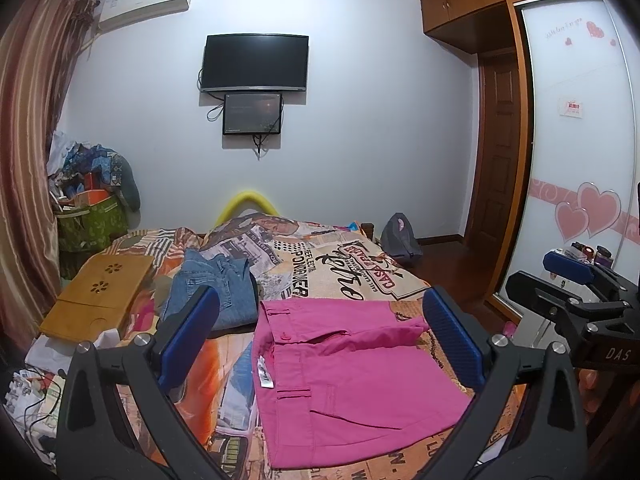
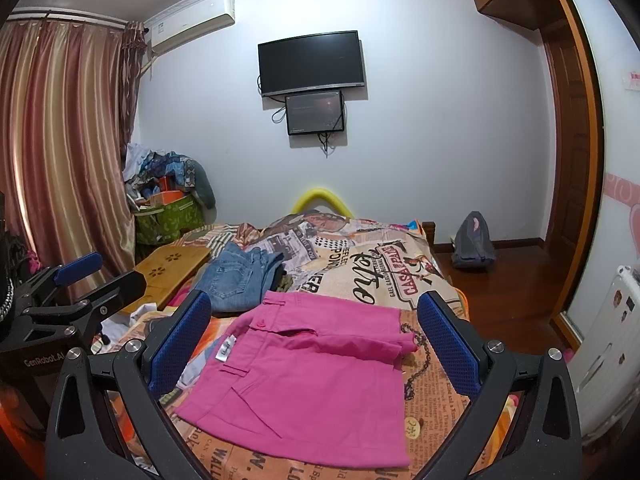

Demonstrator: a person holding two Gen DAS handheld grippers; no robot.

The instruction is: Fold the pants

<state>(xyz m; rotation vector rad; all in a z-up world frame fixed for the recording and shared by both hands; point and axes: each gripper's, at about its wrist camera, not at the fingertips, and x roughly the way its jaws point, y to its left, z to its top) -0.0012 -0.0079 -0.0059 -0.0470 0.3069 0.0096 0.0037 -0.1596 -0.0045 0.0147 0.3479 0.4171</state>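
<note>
Both grippers are spread wide w/ nothing between the pads. Left gripper [image 1: 320, 340] fills the bottom of its own view, and its blue pads [image 1: 188, 336] frame the pink pants [image 1: 340, 380] w/o touching them, afaict. Right gripper [image 2: 316, 344] sits the same way in its view, released and hovering above the fabric.

Pants lie folded into a compact rectangle, center-bottom of both frames, on the printed bedspread [image 1: 360, 276]. Waistband w/ belt loops and a white tag [image 1: 264, 376] faces the left side of the frame. One folded edge sticks up a bit at the right of the bundle, and how many layers are underneath is hidden.

Folded jeans [image 1: 216, 292] sit just beyond the pink pair, upper left of it, close but whether the two touch is hard to tell. A wooden lap tray [image 1: 100, 296] lies further left, partly cut off behind the gripper finger.

Each view catches the other gripper at its edge, only part of it in frame. Lower left of the left view is a mess of cables and paper, too blurry to ID. TV [image 1: 256, 62] is on the back wall, w/ a smaller screen under it whose content is unreadable. Backpack [image 2: 474, 242] is on the floor at right.
</note>
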